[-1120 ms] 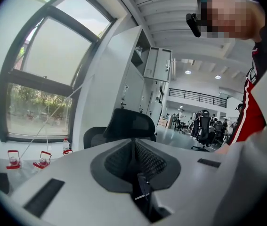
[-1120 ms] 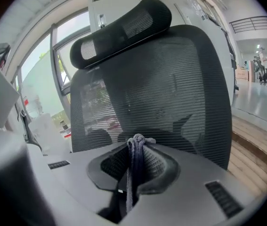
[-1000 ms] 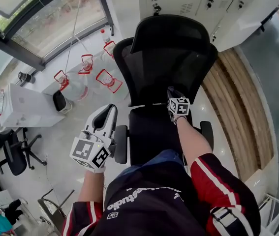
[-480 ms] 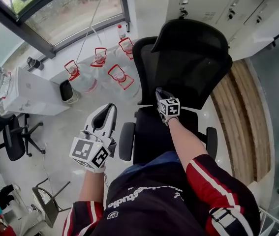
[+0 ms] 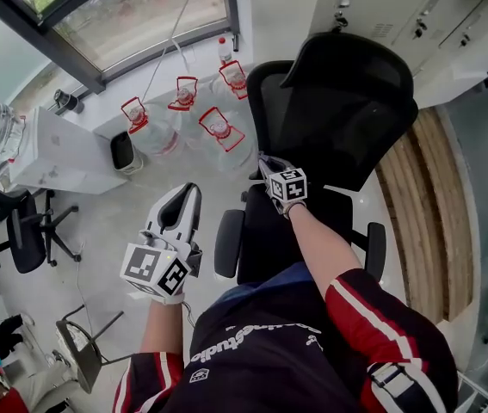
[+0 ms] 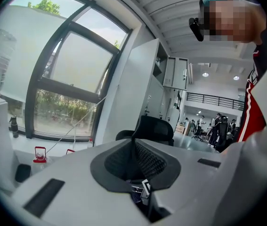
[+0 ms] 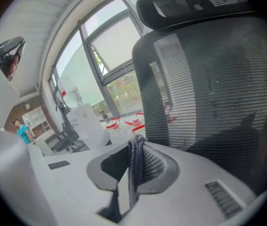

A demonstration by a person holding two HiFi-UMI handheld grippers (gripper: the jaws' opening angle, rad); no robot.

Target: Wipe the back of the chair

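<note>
A black mesh office chair (image 5: 338,119) stands in front of me, its backrest facing me and its headrest (image 5: 355,54) on top. My right gripper (image 5: 266,162) is at the lower left edge of the backrest, just above the seat. In the right gripper view its jaws (image 7: 137,142) are shut on a grey cloth (image 7: 135,168), with the mesh back (image 7: 208,79) close ahead on the right. My left gripper (image 5: 187,194) hangs over the floor left of the chair's armrest (image 5: 227,243), away from the chair. Its jaws (image 6: 134,142) are shut with nothing in them.
Several large water jugs with red handles (image 5: 218,127) stand on the floor left of the chair, beside a small black bin (image 5: 125,153) and a white box (image 5: 63,157). White lockers (image 5: 381,7) are behind the chair. A wooden strip (image 5: 416,205) runs along its right. Another chair (image 5: 20,231) is far left.
My right gripper has slid left with the cloth along the lower backrest, from its middle to its left edge. The left gripper has hardly moved.
</note>
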